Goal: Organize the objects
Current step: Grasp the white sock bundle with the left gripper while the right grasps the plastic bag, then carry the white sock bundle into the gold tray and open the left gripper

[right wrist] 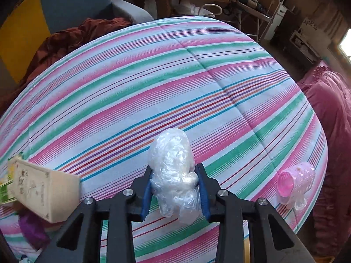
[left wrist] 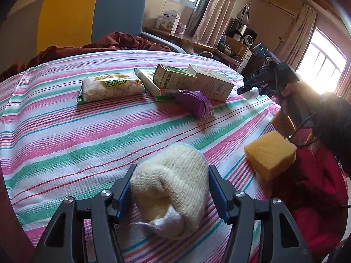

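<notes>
My left gripper point(left wrist: 170, 191) has its blue-padded jaws pressed against both sides of a cream knitted cloth point(left wrist: 173, 182), bunched up with a white layer showing underneath, near the front edge of the striped bedsheet point(left wrist: 65, 131). My right gripper point(right wrist: 174, 189) is clamped narrowly on a crumpled clear plastic bag wad point(right wrist: 173, 168), held over the middle of the same sheet.

Beyond the cloth, toward the far edge of the sheet, lies a cluster: a packet of white grains point(left wrist: 109, 86) with a green-and-yellow label bearing Chinese characters I cannot read clearly, a long wrapped packet point(left wrist: 149, 83) touching it, two cream cartons point(left wrist: 197, 81) leaning on each other, one with a barcode on its end, and a purple pouch point(left wrist: 195, 102) just in front of them. A yellow sponge point(left wrist: 271, 151) sits at the sheet's right edge. In the right wrist view a pink clear cup point(right wrist: 295, 180) lies on its side near the right edge. The right gripper's body, seen from the left wrist view, carries small letters reading "DAS".
</notes>
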The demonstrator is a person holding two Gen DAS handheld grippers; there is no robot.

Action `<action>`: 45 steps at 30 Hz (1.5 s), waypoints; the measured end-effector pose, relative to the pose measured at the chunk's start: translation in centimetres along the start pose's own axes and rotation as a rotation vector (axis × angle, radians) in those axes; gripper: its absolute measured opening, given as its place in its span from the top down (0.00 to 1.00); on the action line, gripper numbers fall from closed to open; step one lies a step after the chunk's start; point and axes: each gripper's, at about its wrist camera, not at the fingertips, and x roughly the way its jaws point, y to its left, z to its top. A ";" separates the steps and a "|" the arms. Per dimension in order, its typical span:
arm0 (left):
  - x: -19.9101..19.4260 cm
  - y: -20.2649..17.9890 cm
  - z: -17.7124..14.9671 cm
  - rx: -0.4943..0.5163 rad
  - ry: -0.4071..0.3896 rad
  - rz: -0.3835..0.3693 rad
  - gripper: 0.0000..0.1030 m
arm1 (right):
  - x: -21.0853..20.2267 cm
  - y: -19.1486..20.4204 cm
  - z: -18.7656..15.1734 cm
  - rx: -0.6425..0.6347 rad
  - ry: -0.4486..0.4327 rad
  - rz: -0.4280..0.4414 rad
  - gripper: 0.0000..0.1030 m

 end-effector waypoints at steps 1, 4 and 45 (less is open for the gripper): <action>0.0 0.0 0.0 0.001 -0.001 0.000 0.39 | -0.6 0.6 -0.4 -0.009 -0.005 0.016 0.65; -0.1 0.0 -0.2 0.005 -0.004 0.000 0.39 | -2.9 2.5 -1.6 -0.046 -0.030 0.040 0.65; -2.6 -0.4 -2.8 0.063 -0.006 0.067 0.42 | -4.3 22.4 -15.8 -0.541 0.095 0.463 0.63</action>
